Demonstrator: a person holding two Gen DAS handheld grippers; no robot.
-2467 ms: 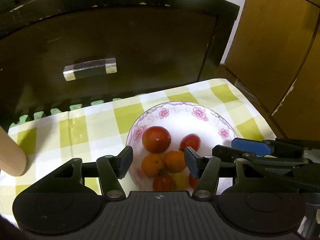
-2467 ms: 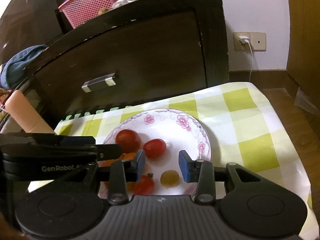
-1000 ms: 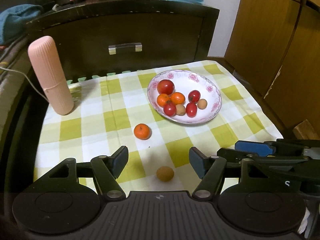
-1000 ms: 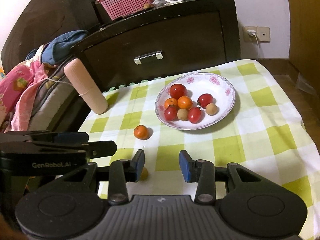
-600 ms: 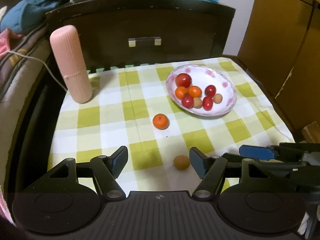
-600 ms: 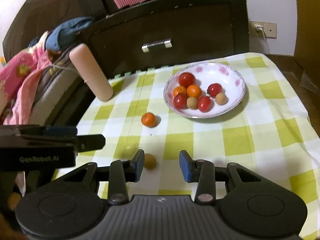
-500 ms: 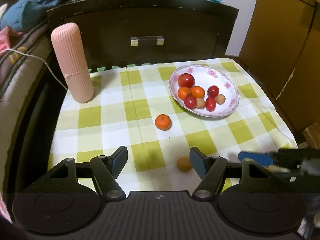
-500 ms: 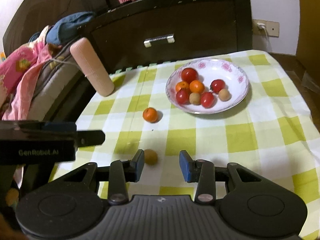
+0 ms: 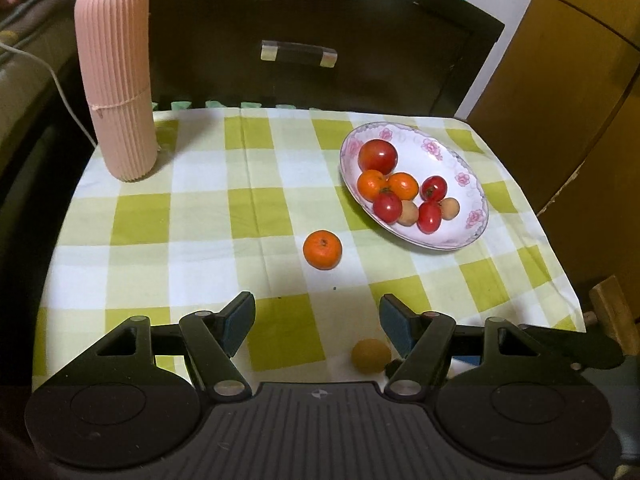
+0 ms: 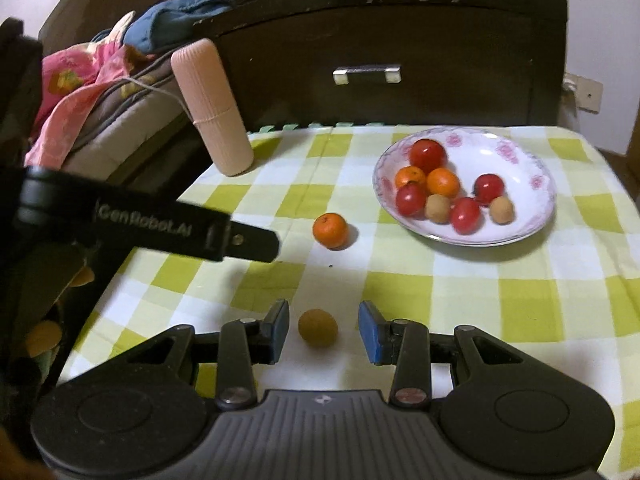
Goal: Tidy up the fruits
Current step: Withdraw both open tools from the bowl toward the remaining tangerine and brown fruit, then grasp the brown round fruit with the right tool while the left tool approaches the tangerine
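A white flowered plate holds several tomatoes, two oranges and two small brown fruits. A loose orange lies on the checked cloth, left of the plate. A small brown fruit lies nearer the front edge. My right gripper stands open around this fruit, with a gap at each pad. My left gripper is open and empty; the orange lies a short way ahead of it. The brown fruit sits by its right finger, partly hidden.
A tall pink ribbed cylinder stands at the cloth's back left corner, with a white cord running from it. A dark drawer front rises behind the table. Bedding is piled at the left. Wooden cabinets stand to the right.
Both grippers have come lower and closer to the cloth, and both views have rolled a little. The brown fruit, earlier beside the right gripper's left finger, now lies between its fingers.
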